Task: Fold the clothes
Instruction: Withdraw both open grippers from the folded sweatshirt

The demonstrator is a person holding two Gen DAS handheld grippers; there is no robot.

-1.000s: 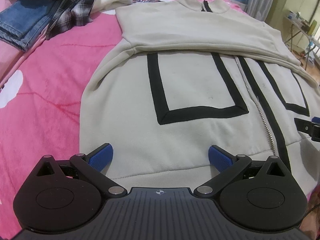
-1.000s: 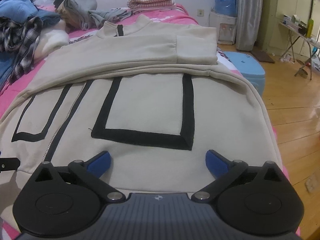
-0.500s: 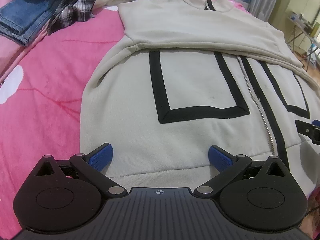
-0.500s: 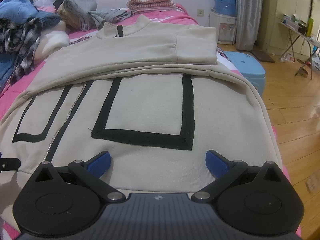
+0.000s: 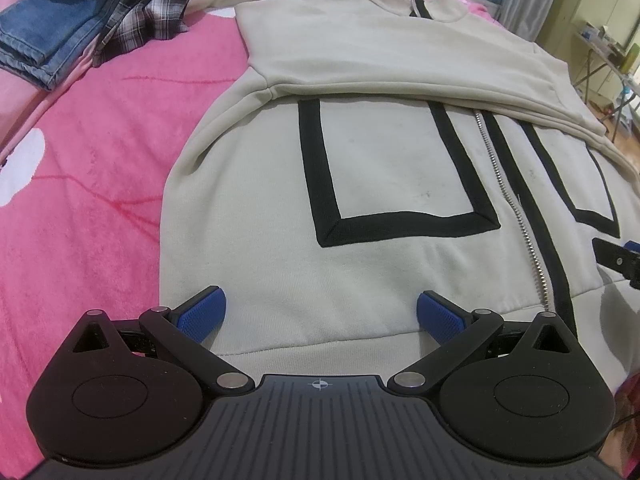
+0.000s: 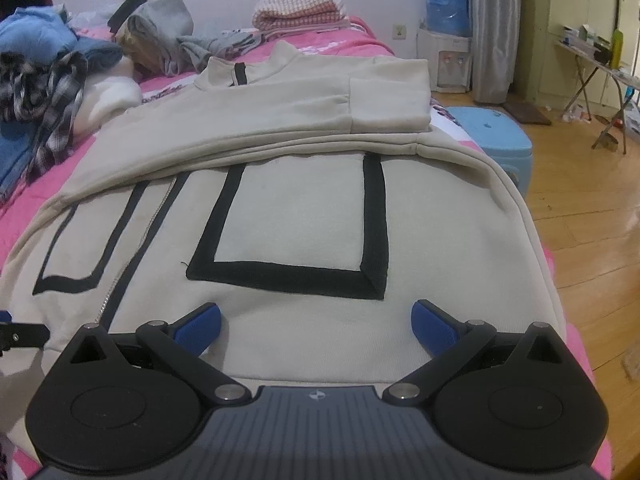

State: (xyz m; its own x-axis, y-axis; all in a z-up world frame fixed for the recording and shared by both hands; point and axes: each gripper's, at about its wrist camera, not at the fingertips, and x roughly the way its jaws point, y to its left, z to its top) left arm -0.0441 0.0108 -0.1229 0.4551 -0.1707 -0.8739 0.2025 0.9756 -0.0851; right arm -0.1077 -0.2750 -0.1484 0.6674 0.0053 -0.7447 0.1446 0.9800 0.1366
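Left wrist view shows our cream jacket [image 5: 380,168] flat on the pink bed [image 5: 92,184], its hem just ahead of our left claw [image 5: 320,314] and right claw [image 6: 316,324], both spread apart. Soft, limp fleece: we'd pinch the thick hem band.

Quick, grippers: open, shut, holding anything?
Left gripper: open, holding nothing, over the jacket hem.
Right gripper: open, holding nothing, over the hem.

A cream zip-up jacket [image 5: 384,168] lies flat and front-up on the pink bed [image 5: 80,200], hem nearest both cameras; black rectangular outlines sit either side of the closed metal zip [image 5: 516,208]; both sleeves are folded across the chest, collar at the far end.
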